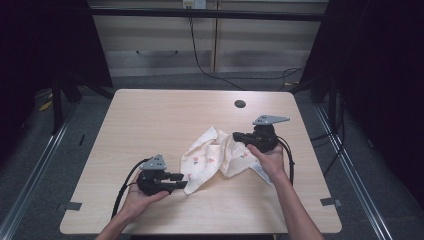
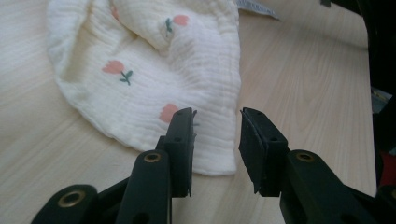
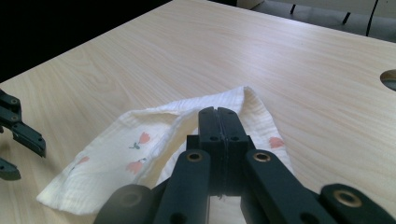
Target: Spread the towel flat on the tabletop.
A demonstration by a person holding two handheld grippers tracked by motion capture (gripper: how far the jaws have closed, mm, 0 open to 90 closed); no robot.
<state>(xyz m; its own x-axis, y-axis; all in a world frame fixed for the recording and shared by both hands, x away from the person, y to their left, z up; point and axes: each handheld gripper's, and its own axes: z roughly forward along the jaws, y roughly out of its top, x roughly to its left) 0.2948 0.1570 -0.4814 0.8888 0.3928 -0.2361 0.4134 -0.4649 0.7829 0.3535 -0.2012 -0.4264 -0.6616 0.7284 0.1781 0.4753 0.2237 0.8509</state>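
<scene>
Right gripper (image 1: 239,136) has its black jaws pressed flat together w/ a thin fold of the cloth (image 1: 212,157) pinched between them, over the rumpled right part of the fabric. Left gripper (image 1: 183,180) jaws parted a moderate gap, nothing between, tips at the cloth's near-left corner. Cloth = cream crinkled muslin w/ small pink tulip print, soft ridged weave, crumpled into an irregular heap, mid-right of the pale wood-grain table (image 1: 150,115); round dark hole (image 1: 240,104) near the far edge
</scene>
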